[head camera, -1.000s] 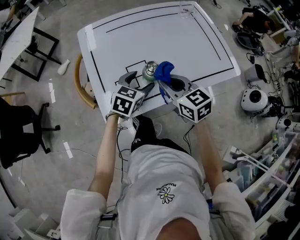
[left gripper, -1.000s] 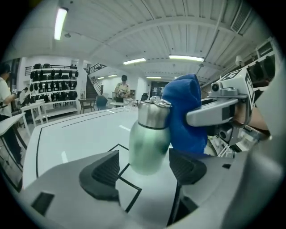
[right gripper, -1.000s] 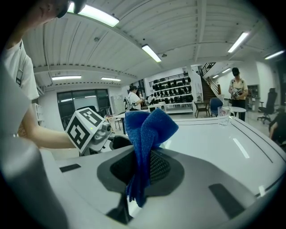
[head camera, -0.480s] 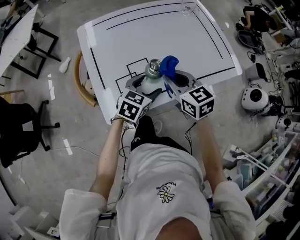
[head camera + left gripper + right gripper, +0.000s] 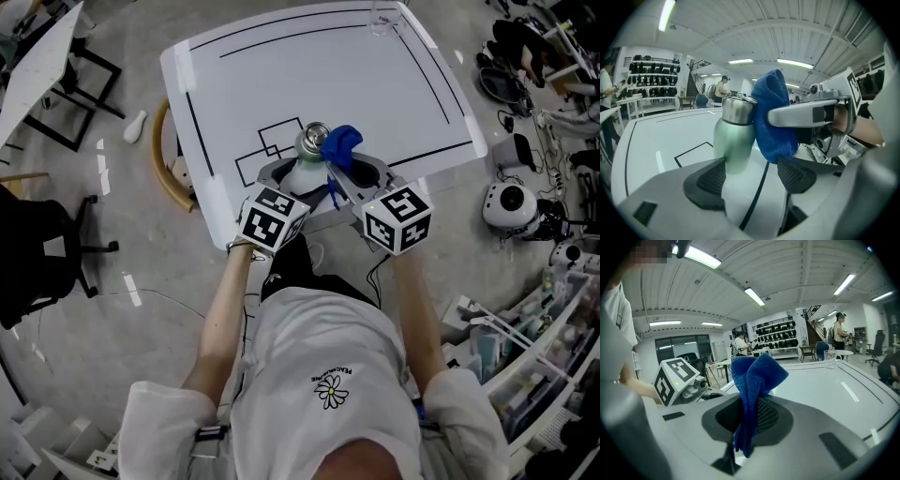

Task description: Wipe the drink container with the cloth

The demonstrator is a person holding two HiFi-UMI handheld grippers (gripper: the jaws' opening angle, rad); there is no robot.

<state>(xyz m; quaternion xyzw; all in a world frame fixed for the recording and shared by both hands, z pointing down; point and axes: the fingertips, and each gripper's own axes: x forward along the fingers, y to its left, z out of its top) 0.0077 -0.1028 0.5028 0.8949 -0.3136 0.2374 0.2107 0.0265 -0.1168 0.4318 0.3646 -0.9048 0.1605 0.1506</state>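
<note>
Since a second ago the left tool [image 5: 752, 174] has slid forward, its open jaws now flanking the green drink container [image 5: 735, 140] on the white surface [image 5: 375, 84], while the right tool [image 5: 747, 416], clamped on the blue cloth [image 5: 754, 376], holds it against the container's neck.

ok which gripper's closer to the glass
Right. The glass stands far ahead of both; the right gripper, holding the cloth, is nearly in line with it, the left gripper further aside.

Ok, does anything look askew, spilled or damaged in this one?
Nothing stands out. The bottle stands upright on the table between the open jaws of the left hand-held gripper; the right hand-held gripper holds the blue cloth against its side.
</note>
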